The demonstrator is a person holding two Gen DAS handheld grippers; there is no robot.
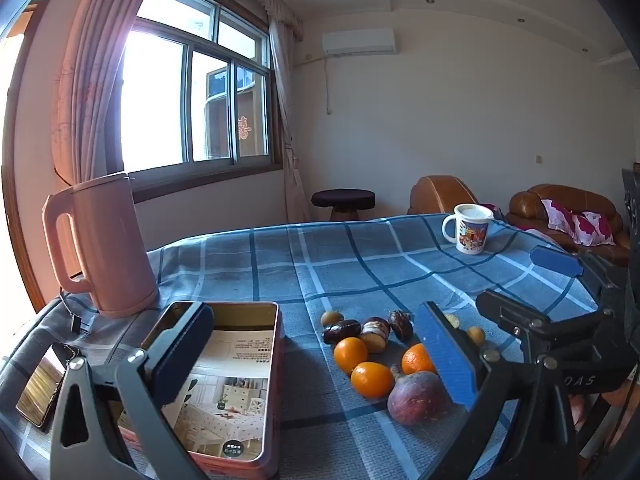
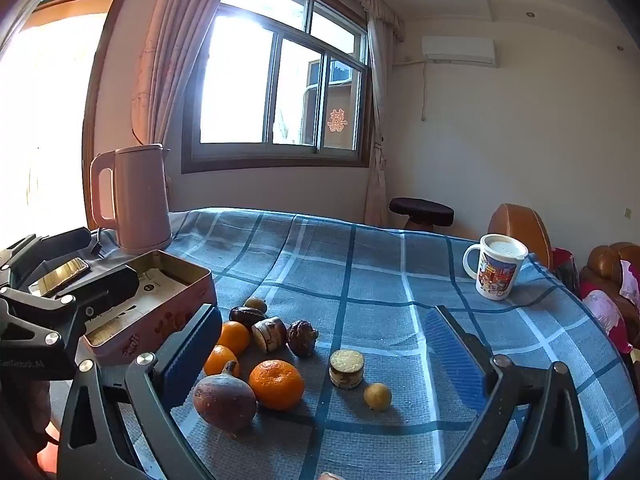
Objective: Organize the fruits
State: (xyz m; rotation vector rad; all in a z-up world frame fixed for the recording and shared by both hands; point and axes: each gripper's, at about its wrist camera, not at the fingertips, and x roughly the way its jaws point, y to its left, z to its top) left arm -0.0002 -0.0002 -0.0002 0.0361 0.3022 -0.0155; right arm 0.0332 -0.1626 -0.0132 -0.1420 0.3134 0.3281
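A cluster of fruit lies on the blue checked tablecloth [image 1: 360,260]. It holds three oranges [image 1: 350,354], a dull purple fruit [image 1: 418,398], dark dates [image 1: 342,330] and small round yellow fruits [image 1: 332,317]. My left gripper [image 1: 316,356] hangs open just short of them, its left finger over an open tin box [image 1: 240,392]. In the right wrist view the purple fruit [image 2: 224,400], a mandarin [image 2: 277,384], a round layered biscuit [image 2: 347,369] and a yellow fruit [image 2: 377,396] lie ahead of my open right gripper [image 2: 324,356]. Neither gripper touches anything.
A pink kettle [image 1: 104,248] stands at the table's back left, with a phone [image 1: 44,384] beside the tin. A printed mug [image 2: 498,266] stands at the far right. Beyond the table are a stool [image 2: 422,208] and brown armchairs [image 1: 560,208].
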